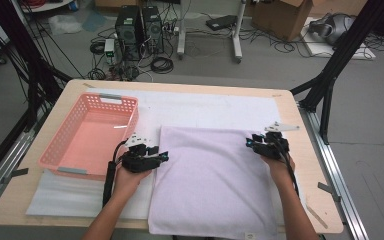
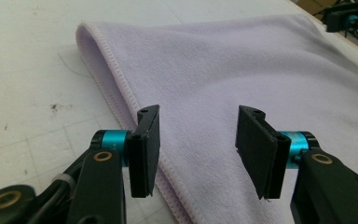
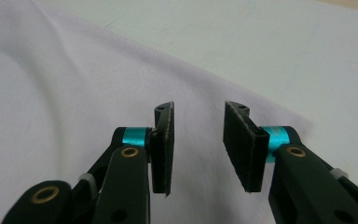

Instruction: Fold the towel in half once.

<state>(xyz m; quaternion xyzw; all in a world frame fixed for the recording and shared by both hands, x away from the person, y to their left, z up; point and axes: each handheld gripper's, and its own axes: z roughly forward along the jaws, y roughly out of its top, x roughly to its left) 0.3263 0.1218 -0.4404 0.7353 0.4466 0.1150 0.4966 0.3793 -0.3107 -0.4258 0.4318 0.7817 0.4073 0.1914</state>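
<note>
Two hand-held grippers over half-cropped towel [image 1: 212, 180]

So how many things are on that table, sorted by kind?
Towels: 1, the lilac towel
Baskets: 1, the pink basket
White sheets: 1, the sheet under both
Grippers: 2, the left gripper and the right gripper, both open over the towel's edges
Total: 5
</note>
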